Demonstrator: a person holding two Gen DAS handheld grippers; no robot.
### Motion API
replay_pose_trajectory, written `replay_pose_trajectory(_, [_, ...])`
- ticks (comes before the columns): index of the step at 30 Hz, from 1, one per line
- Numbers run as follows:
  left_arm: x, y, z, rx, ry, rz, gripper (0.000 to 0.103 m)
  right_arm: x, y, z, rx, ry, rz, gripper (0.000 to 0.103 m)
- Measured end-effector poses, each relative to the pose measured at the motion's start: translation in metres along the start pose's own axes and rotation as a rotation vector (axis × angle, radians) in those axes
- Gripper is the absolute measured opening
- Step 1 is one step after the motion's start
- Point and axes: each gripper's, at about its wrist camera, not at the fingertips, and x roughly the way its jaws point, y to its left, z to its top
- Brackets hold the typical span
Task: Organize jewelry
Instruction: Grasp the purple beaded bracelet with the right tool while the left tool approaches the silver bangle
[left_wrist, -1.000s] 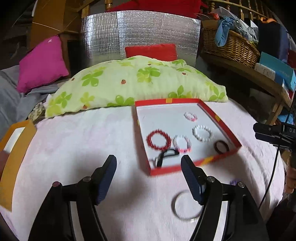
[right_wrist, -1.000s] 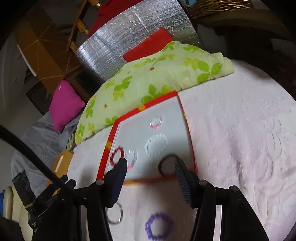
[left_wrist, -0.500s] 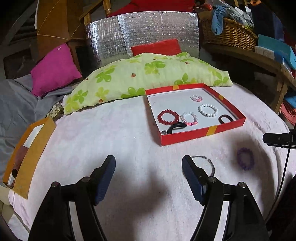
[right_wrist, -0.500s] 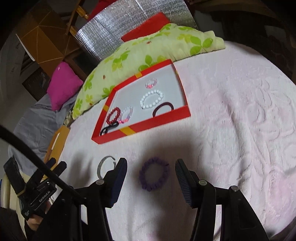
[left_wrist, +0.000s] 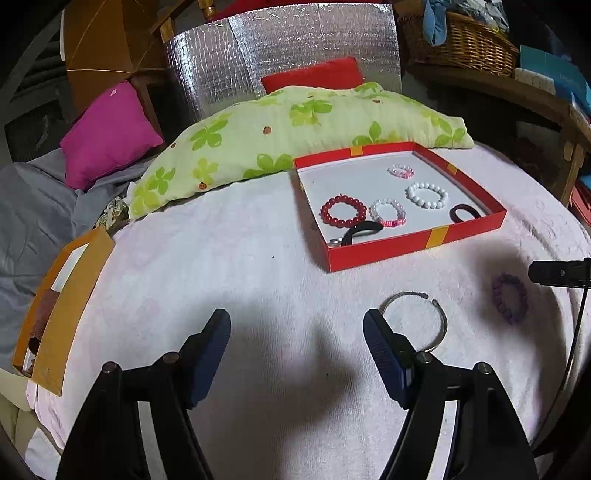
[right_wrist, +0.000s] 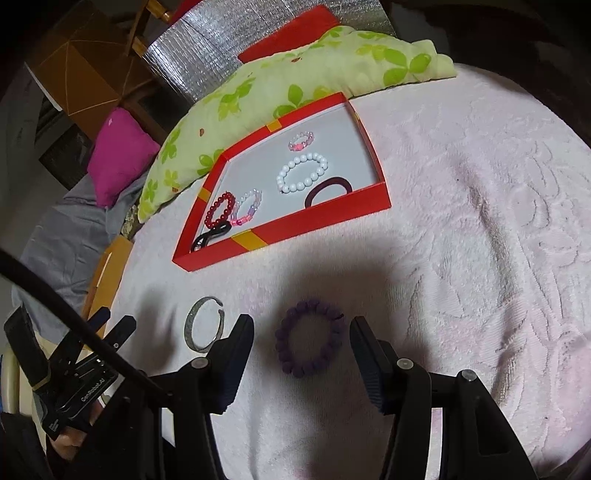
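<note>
A shallow red box (left_wrist: 388, 248) (right_wrist: 328, 221) lies on the pink blanket and holds several bracelets and hair ties: a red bead bracelet (left_wrist: 343, 211), a white bead bracelet (left_wrist: 426, 195) (right_wrist: 303, 172), and a black hair tie (left_wrist: 360, 232). Outside it lie a silver open bangle (left_wrist: 415, 319) (right_wrist: 205, 328) and a purple bead bracelet (left_wrist: 510, 297) (right_wrist: 309, 341). My left gripper (left_wrist: 297, 330) is open, empty, with the bangle just beyond its right finger. My right gripper (right_wrist: 302, 334) is open above the purple bracelet, which shows between its fingers untouched.
A green flowered pillow (left_wrist: 295, 125) lies behind the box, a magenta cushion (left_wrist: 107, 133) at the far left. An orange box (left_wrist: 62, 306) sits at the blanket's left edge. A wicker basket (left_wrist: 458, 40) and shelves stand at the right. The blanket's right side (right_wrist: 480, 221) is bare.
Both grippers have drawn back from the red box and sunk toward the blanket. The purple bracelet now lies between the right fingers; the bangle sits by the left gripper's right finger.
</note>
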Motion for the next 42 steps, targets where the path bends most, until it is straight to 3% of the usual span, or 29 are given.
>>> replay_pose_trajectory(8, [0.017,-0.001,-0.003,-0.004,0.070,-0.009,0.075,0.006,-0.013,-0.003,0.028,0.029,-0.013,0.057])
replay_pose_trajectory(14, [0.030,-0.006,-0.009,0.001,0.138,-0.022,0.075,0.009,-0.011,-0.008,-0.022,0.037,-0.043,0.057])
replay_pose_trajectory(24, [0.030,-0.019,-0.010,0.033,0.136,-0.055,0.075,0.021,0.005,-0.017,-0.176,0.009,-0.214,0.039])
replay_pose_trajectory(26, [0.029,-0.021,-0.009,0.045,0.134,-0.053,0.075,0.024,0.013,-0.020,-0.239,-0.005,-0.269,0.030])
replay_pose_trajectory(27, [0.028,-0.022,-0.009,0.051,0.131,-0.051,0.075,0.026,0.017,-0.022,-0.274,-0.010,-0.296,0.021])
replay_pose_trajectory(31, [0.026,-0.023,-0.010,0.061,0.124,-0.041,0.075,0.029,0.030,-0.029,-0.375,-0.031,-0.340,0.014])
replay_pose_trajectory(42, [0.026,-0.023,-0.009,0.062,0.117,-0.044,0.075,0.022,0.009,-0.017,-0.257,-0.051,-0.336,0.011])
